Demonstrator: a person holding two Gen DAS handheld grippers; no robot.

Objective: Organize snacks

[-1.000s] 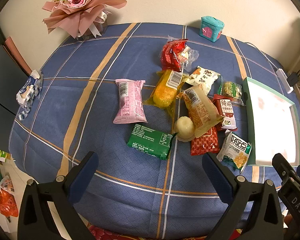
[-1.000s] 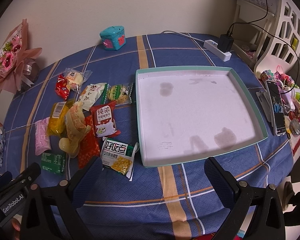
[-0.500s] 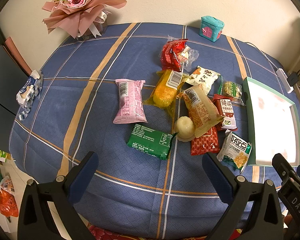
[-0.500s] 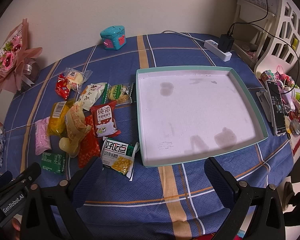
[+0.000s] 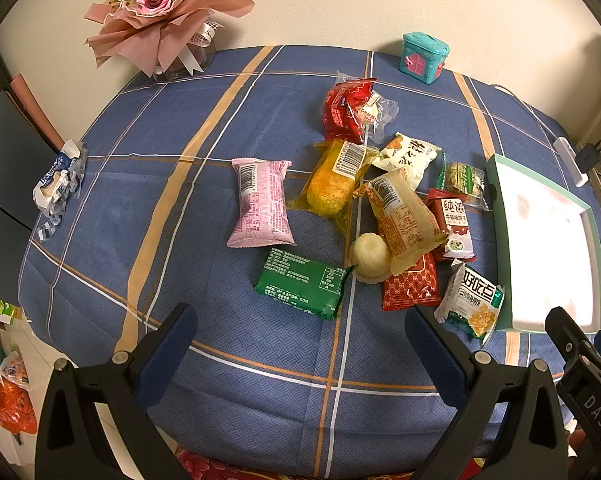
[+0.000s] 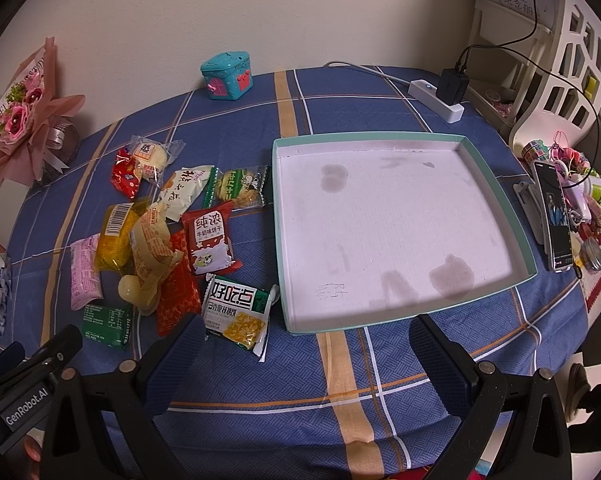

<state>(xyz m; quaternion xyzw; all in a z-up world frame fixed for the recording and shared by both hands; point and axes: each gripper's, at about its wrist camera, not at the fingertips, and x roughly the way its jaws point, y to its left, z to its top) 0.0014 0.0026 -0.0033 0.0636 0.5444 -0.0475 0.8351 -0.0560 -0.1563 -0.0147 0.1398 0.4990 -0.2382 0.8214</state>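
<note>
Several wrapped snacks lie in a loose pile on the blue checked tablecloth: a pink pack [image 5: 259, 203], a green pack [image 5: 302, 282], a yellow pack [image 5: 334, 182], a pale jelly cup [image 5: 369, 251] and a white-green pack [image 6: 237, 307]. An empty white tray with a teal rim [image 6: 500, 196] sits to the right of the pile and also shows in the left wrist view [image 5: 500, 240]. My left gripper [image 5: 300, 344] is open and empty above the near table edge, in front of the green pack. My right gripper [image 6: 300, 354] is open and empty in front of the tray.
A pink flower bouquet [image 5: 160, 8] and a teal toy house [image 5: 422, 56] stand at the back. A power strip with a charger [image 6: 440, 94] lies behind the tray. A phone [image 6: 554, 216] and small clutter sit at the right edge. A crumpled wrapper [image 5: 58, 180] lies far left.
</note>
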